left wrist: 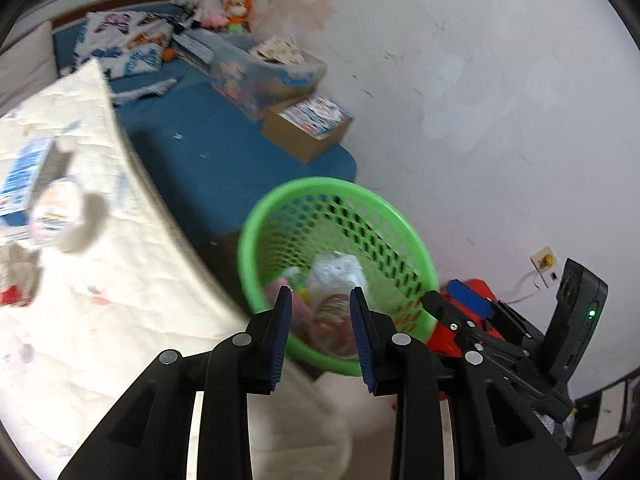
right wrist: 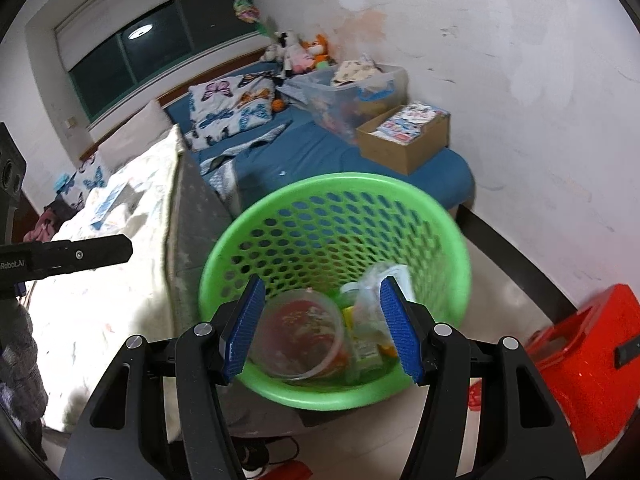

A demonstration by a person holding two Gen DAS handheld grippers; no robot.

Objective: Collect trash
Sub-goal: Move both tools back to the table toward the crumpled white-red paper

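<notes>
Your right tool (right wrist: 322, 330) is spread wide with nothing between its blue pads, poised right above the green basket (right wrist: 280, 204). In the basket, just ahead of the pads, lie a clear plastic tub (right wrist: 300, 332) and a crumpled bag (right wrist: 370, 292). Your left tool (left wrist: 320, 336) is also parted and holds nothing; a cup (left wrist: 56, 212) and carton (left wrist: 24, 176) lie on the bed (left wrist: 120, 300) far to its left.

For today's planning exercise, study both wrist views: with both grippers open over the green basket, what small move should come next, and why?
Probably swing the left gripper back toward the quilt. Both it and the right gripper are open and empty, the green basket already holds a clear plastic cup and wrappers, while a blurred cup-like item lies on the quilt.
</notes>
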